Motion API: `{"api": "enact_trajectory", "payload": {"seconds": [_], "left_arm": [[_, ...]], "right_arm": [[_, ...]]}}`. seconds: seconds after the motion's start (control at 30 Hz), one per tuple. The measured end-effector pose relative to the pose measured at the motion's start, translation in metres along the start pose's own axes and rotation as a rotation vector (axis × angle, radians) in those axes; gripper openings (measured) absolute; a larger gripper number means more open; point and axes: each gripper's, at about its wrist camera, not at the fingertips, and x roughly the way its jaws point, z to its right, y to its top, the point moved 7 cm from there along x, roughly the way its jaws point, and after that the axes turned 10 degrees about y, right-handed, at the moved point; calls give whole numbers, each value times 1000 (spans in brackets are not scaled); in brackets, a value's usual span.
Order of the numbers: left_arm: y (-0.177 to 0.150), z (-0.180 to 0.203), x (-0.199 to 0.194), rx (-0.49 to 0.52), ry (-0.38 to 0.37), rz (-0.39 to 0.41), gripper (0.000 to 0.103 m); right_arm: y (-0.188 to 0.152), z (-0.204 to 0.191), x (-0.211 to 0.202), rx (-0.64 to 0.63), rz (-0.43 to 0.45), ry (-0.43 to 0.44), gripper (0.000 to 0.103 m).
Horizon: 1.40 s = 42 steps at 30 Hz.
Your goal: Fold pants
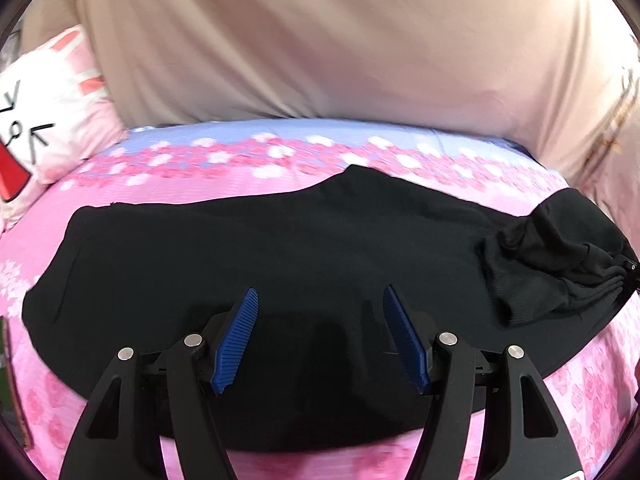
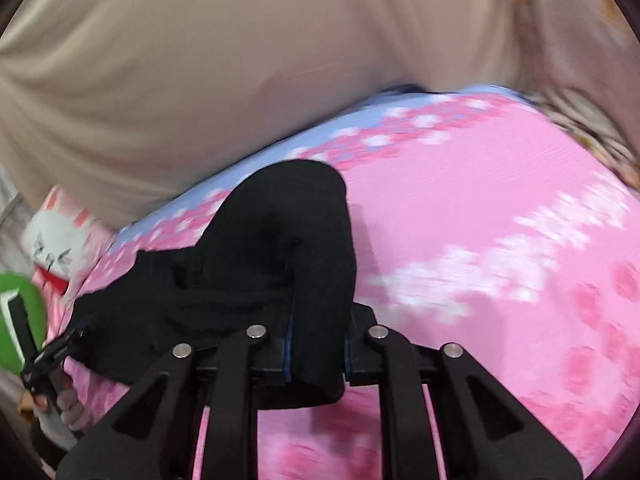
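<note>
Black pants (image 1: 248, 248) lie spread across a pink flowered bed. My left gripper (image 1: 320, 308) is open, its blue pads apart just above the near part of the fabric, holding nothing. At the right of the left wrist view one end of the pants is bunched and lifted (image 1: 560, 268). In the right wrist view my right gripper (image 2: 318, 344) is shut on that bunched end of the pants (image 2: 288, 240), which rises in a fold between its fingers; the pads are mostly hidden by cloth. The left gripper shows at the left edge of the right wrist view (image 2: 44, 356).
The pink and blue flowered bedsheet (image 1: 280, 152) covers the bed. A beige curtain or sheet (image 1: 320, 40) hangs behind it. A white and pink cartoon pillow (image 1: 44, 108) lies at the far left. A green object (image 2: 18, 312) shows at the left edge.
</note>
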Motion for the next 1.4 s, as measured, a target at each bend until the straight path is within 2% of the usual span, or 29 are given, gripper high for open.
{"api": "enact_trajectory", "payload": {"seconds": [0.07,0.1,0.17,0.2,0.27,0.3,0.33,0.37,0.43,0.5,0.53,0.57,0.6,0.7,0.77,0.8,0.83,0.9,0.93,0.97,1.0,1.03,1.07,1.1,1.13,1.2,1.3,1.33,1.4], "left_arm": [[-5,13,5,24,-13,-14,63],[-7,19,7,41,-9,-16,64],[-11,26,8,86,38,-2,67],[-12,28,8,99,41,1,68],[-12,28,8,99,33,4,69],[-12,27,8,93,29,1,69],[-12,27,9,88,24,-1,69],[-12,26,9,82,19,-2,69],[-13,25,8,79,16,1,69],[-13,25,6,76,12,2,69],[-12,25,6,71,9,3,69],[-12,24,5,65,4,5,69],[-12,24,4,58,2,6,69],[-10,18,3,26,-24,6,69],[-9,17,3,18,-33,3,69],[-10,18,3,19,-33,3,69],[-9,18,3,23,-32,3,70],[-10,18,2,29,-31,5,71],[-10,19,2,30,-32,6,71],[-10,18,2,29,-32,5,71],[-10,19,3,28,-33,5,72],[-10,19,3,28,-34,4,72],[-10,20,3,31,-32,4,73],[-10,21,3,35,-28,5,73],[-11,21,3,39,-23,7,74],[-11,23,4,45,-9,11,74],[-9,20,3,30,26,24,74],[-8,18,3,19,48,30,74],[-8,16,3,8,59,28,74]], "right_arm": [[-9,25,-12,15,10,-38,18],[-12,28,-13,-5,-3,-55,24],[-15,26,-21,-98,-2,-206,29],[-12,19,-27,-150,22,-243,33],[-3,-14,-38,-253,76,-202,44],[0,-31,-36,-288,78,-163,53],[-1,-52,-27,-326,45,-106,61],[-4,-69,-15,-357,3,-53,62],[-17,-99,17,-412,-83,35,63],[-33,-118,56,-465,-163,54,62],[-39,-121,73,-477,-201,54,35],[-43,-116,85,-468,-233,48,15],[-45,-115,92,-441,-250,45,6],[-31,-146,76,-407,-169,133,3],[-38,-167,76,-439,-182,174,3],[-46,-170,84,-457,-224,181,7],[-63,-170,100,-488,-297,167,10],[-84,-160,117,-543,-355,69,10],[-83,-160,111,-550,-324,79,11],[-81,-163,106,-521,-323,108,15],[-79,-165,101,-490,-320,140,23],[-74,-168,95,-446,-303,196,26],[-74,-167,97,-431,-311,209,29],[-76,-164,102,-430,-337,192,31],[-81,-156,110,-449,-364,134,30],[-81,-160,107,-449,-338,137,31],[-63,-167,84,-384,-203,160,33],[-56,-166,74,-362,-151,150,38],[-47,-162,64,-346,-94,126,41]]}}
